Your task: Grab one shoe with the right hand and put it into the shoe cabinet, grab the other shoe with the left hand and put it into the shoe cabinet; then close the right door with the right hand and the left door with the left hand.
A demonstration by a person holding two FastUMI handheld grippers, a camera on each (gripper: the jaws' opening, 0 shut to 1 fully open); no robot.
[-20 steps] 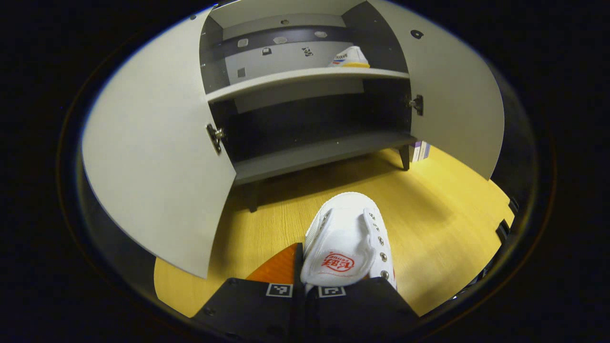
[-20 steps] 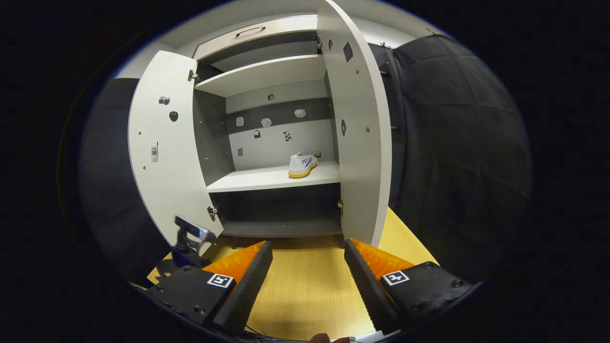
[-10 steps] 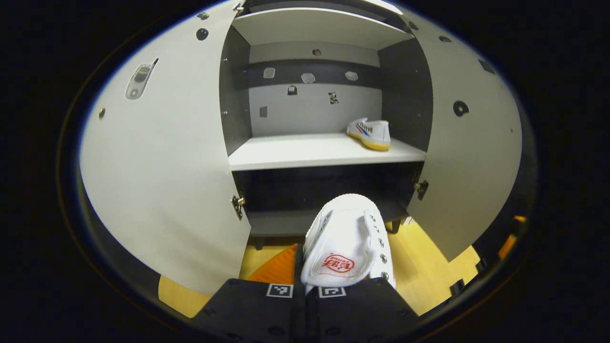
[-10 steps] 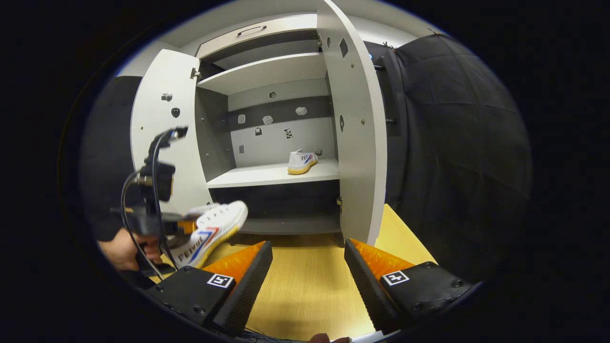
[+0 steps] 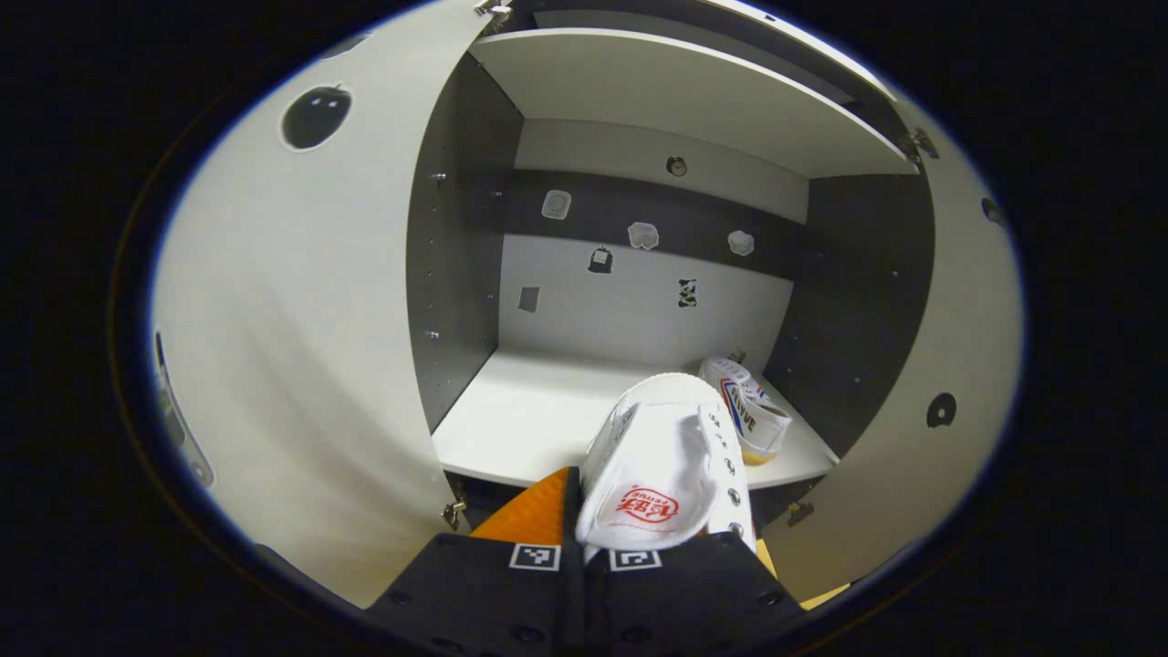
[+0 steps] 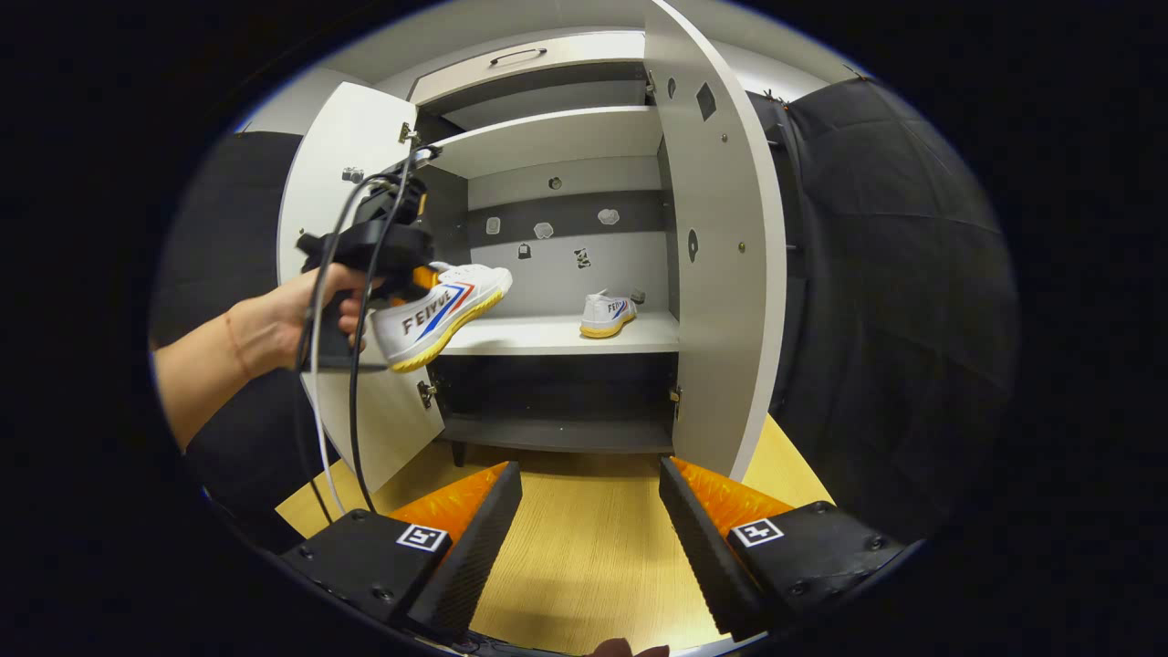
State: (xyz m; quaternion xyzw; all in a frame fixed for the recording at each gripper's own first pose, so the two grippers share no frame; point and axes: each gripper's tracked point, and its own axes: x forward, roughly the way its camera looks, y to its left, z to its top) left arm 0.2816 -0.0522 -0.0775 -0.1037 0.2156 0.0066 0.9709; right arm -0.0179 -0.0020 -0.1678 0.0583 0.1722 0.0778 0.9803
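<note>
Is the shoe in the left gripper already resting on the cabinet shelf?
No. In the right gripper view the held shoe hangs in the air by the shelf's front edge, clamped by the left gripper.

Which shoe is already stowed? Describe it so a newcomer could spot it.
Start at the shoe cabinet with both doors open and find its pale middle shelf. The stowed shoe sits at that shelf's right end. Unlike the other shoe, clamped in the left gripper in front of the shelf, nothing holds it.
</note>
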